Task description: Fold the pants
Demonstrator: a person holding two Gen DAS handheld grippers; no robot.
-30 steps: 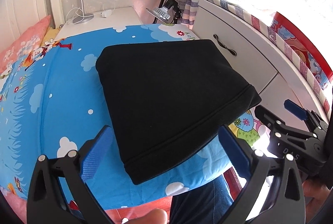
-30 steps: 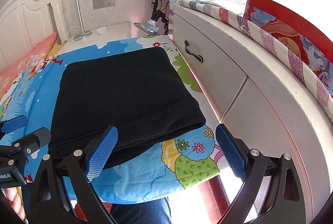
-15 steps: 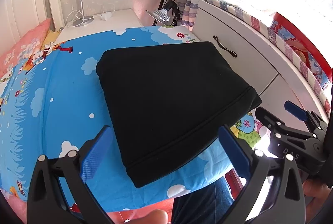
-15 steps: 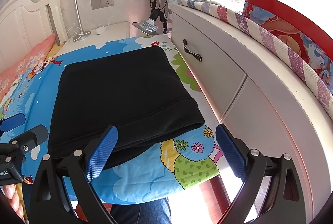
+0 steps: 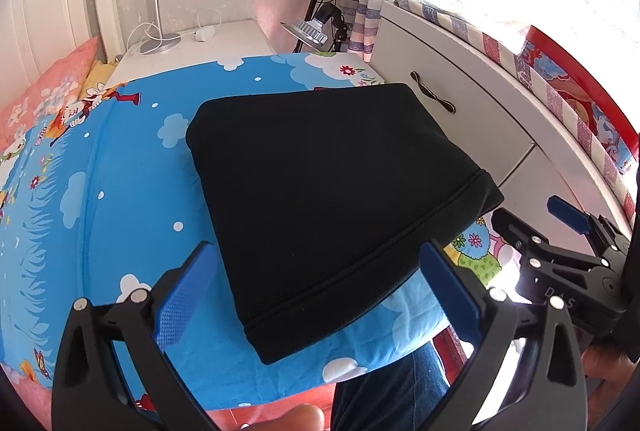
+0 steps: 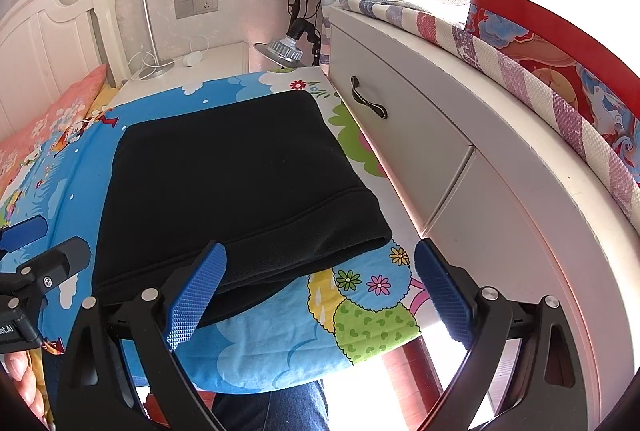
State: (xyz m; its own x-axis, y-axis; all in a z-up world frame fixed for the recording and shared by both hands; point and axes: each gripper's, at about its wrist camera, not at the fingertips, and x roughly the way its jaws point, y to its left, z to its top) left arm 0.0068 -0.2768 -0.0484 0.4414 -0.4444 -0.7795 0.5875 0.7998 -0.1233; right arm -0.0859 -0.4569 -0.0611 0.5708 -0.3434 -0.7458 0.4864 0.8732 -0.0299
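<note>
The black pants (image 5: 332, 199) lie folded into a flat rectangle on the blue cartoon bedsheet (image 5: 120, 191), near the bed's near right corner. They also show in the right wrist view (image 6: 236, 191). My left gripper (image 5: 320, 287) is open and empty, held above the near hem of the pants. My right gripper (image 6: 320, 291) is open and empty, above the pants' near right corner and the sheet's flower patch. Each gripper shows at the edge of the other's view: the right gripper (image 5: 560, 231) and the left gripper (image 6: 36, 251).
A white drawer unit (image 6: 420, 159) with a black handle stands close along the bed's right side. A white nightstand (image 5: 192, 47) with a lamp and a light stand (image 5: 316, 31) are behind the bed. A pink pillow (image 5: 44, 95) lies far left. My jeans-clad leg (image 6: 272, 411) is below.
Both grippers have drawn back and risen slightly from the folded pants. The pants have not moved.
</note>
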